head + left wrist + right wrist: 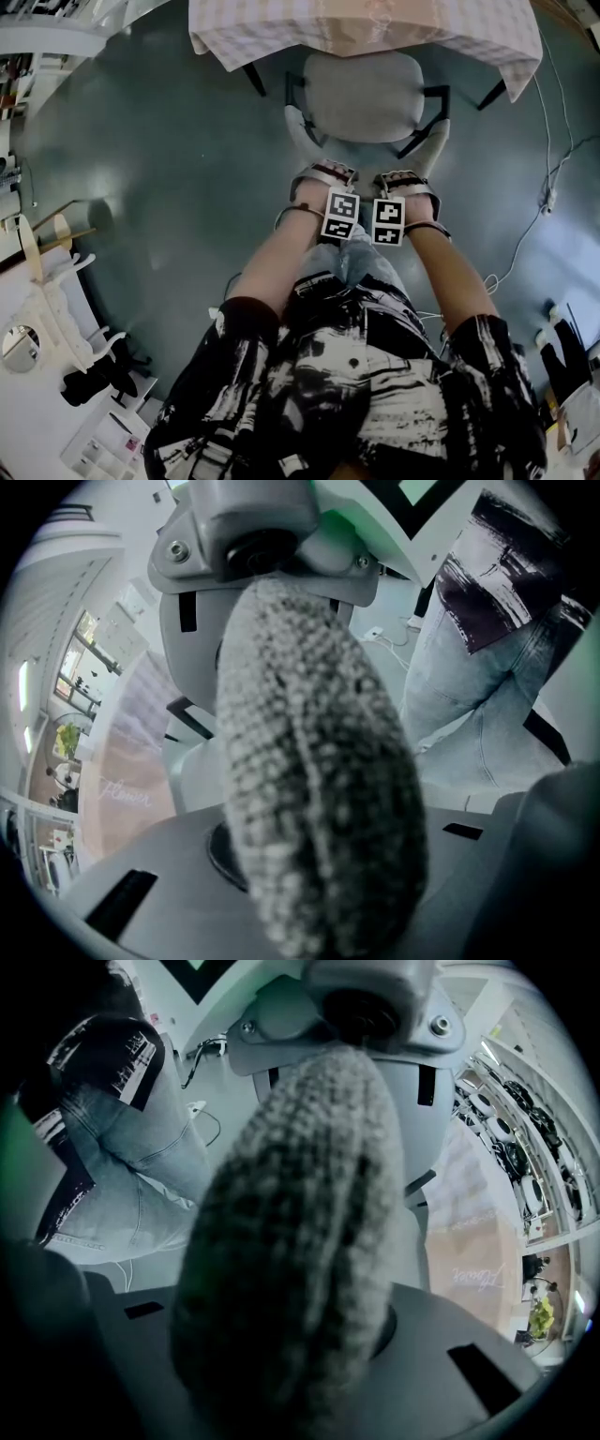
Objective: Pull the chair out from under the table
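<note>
Head view: the left gripper and right gripper both clamp the textured grey backrest of the grey padded chair, whose seat lies partly under the checked-cloth table.

This looks like a lab or workroom staged with a bit of home. A table under a checked cloth and a grey chair stand on a bare blue-grey floor. Loose cables trail across it. White shelves hold rows of small objects. A white bench carries papers.
</note>
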The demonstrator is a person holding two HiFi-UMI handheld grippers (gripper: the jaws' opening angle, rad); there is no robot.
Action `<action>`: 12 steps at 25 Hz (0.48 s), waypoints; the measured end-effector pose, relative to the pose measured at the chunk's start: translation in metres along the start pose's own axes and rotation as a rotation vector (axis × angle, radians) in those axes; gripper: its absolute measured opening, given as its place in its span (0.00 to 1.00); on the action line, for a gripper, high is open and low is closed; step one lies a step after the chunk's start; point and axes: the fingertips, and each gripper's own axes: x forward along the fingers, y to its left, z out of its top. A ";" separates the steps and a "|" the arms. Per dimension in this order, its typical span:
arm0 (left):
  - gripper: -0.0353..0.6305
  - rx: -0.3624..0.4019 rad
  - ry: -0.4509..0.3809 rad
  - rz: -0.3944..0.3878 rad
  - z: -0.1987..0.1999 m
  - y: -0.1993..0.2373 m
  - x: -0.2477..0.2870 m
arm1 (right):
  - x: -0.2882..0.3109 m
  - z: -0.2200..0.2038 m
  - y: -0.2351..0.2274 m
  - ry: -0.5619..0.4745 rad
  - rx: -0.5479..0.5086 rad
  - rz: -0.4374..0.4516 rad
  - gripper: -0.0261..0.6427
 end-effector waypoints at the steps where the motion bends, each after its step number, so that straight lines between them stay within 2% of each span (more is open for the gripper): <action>1: 0.21 0.003 -0.001 0.000 0.001 -0.005 0.000 | 0.000 0.002 0.004 0.001 0.004 -0.001 0.19; 12: 0.21 0.025 -0.003 -0.005 0.022 -0.070 -0.005 | -0.005 0.024 0.070 0.011 0.030 -0.004 0.19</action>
